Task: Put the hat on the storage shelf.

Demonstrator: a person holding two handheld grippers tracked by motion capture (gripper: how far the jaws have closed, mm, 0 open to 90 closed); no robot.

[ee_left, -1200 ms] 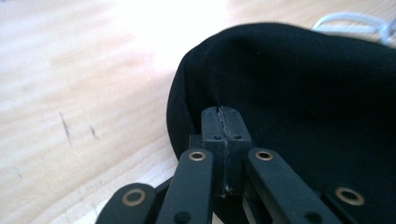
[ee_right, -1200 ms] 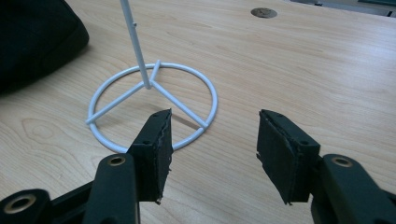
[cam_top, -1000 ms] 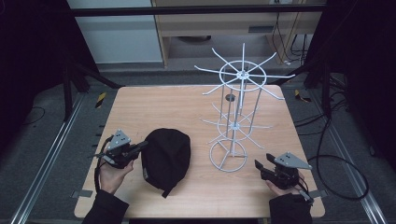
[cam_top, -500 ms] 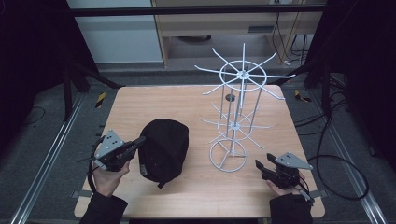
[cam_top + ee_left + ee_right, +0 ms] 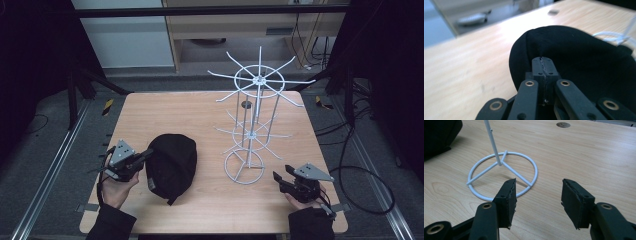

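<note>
- Table [image 5: 165,112]: pale wood-grain top, square-cornered, with bare board behind the cap.
- Rack [image 5: 252,125]: thin white wire, spoked tiers on a ring base, standing right of centre.
- Cap [image 5: 172,162]: soft black cloth, domed, lying at front left.
- Left gripper [image 5: 148,154]: jaws pressed together, pinching the cap's edge.
- Right gripper [image 5: 278,180]: jaws wide apart, holding nothing, near the rack's base.
</note>
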